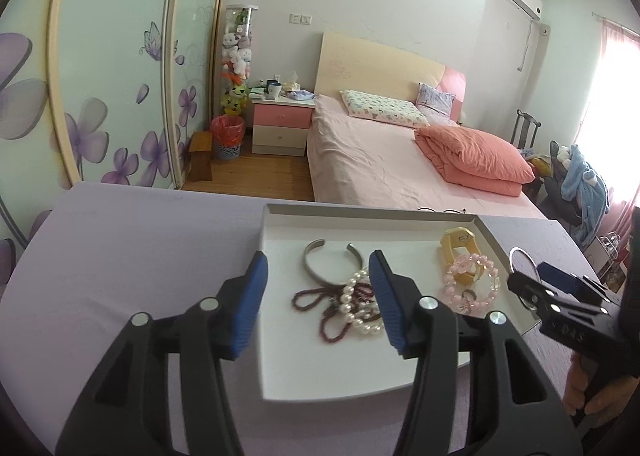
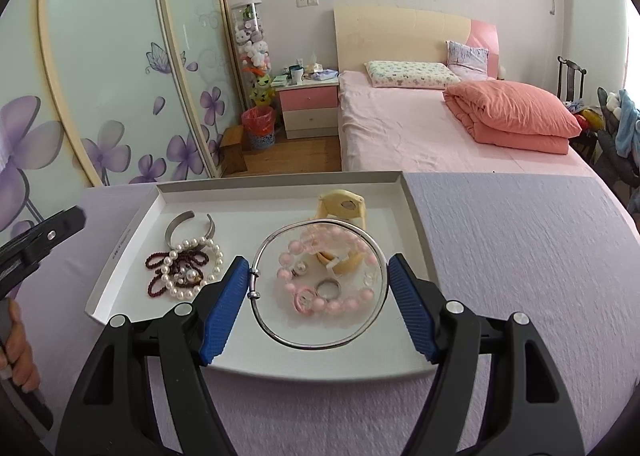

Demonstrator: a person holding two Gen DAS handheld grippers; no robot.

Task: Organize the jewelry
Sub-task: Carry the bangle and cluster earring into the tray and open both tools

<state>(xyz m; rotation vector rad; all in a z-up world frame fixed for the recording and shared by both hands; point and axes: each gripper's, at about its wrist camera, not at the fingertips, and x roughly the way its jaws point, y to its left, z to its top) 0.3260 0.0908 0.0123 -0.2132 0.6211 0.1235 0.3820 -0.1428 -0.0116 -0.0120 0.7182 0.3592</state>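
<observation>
Right gripper (image 2: 318,298) clamps the silver bangle (image 2: 320,284) above the white tray (image 2: 132,228), right half; left gripper (image 1: 318,298) hangs released, empty. Lower the bangle level onto bare tray floor before unclamping.

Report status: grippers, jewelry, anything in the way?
Left gripper open, empty over tray. Right gripper clamps silver bangle above pink bead bracelet. Nothing blocking.

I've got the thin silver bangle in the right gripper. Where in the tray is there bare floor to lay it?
Bare floor runs along the tray's near edge, below the pearl strand and the pink bead bracelet. The far left corner behind the silver cuff is also clear. The middle and far right, around the yellow watch, are crowded.
</observation>
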